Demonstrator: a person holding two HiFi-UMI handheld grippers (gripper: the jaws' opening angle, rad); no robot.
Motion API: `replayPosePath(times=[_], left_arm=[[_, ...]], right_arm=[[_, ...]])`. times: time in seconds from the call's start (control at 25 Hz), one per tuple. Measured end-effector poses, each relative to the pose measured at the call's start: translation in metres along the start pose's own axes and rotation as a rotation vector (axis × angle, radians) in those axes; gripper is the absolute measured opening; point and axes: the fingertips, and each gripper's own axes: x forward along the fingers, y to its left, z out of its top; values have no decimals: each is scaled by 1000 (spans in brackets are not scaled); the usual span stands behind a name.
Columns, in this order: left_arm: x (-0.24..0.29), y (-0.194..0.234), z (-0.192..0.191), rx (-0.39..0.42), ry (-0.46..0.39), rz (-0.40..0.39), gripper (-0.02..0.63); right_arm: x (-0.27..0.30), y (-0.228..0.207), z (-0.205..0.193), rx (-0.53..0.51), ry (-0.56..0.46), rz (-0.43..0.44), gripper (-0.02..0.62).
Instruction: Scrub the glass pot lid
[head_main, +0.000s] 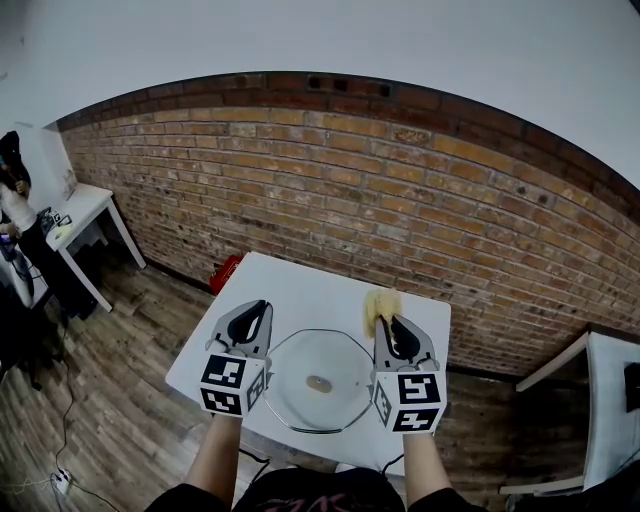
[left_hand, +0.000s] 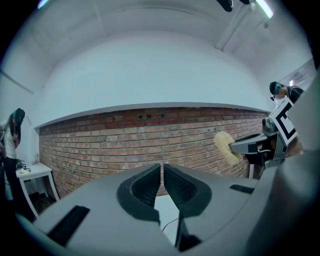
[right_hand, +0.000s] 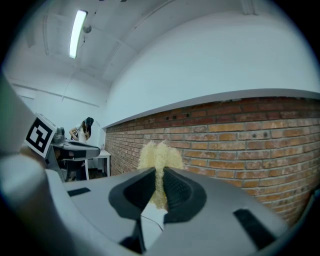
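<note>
The desk is white, the glass pot lid clear with a tan knob, and the scrubber pale yellow. The left gripper and right gripper are grey with black fingers (cubes chequered black-and-white). The brick wall is red-brown with pale mortar.

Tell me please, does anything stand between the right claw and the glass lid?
Nothing visible does. The right claw, shut on the yellow scrubber, hangs by the right edge of the glass lid on the white table.
</note>
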Motion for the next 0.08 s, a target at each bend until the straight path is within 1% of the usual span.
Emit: replayPosePath(times=[0.08], left_arm=[[1,-1,-2,4,2,1,28]], right_arm=[[0,0,-1,1,-5,3,54]])
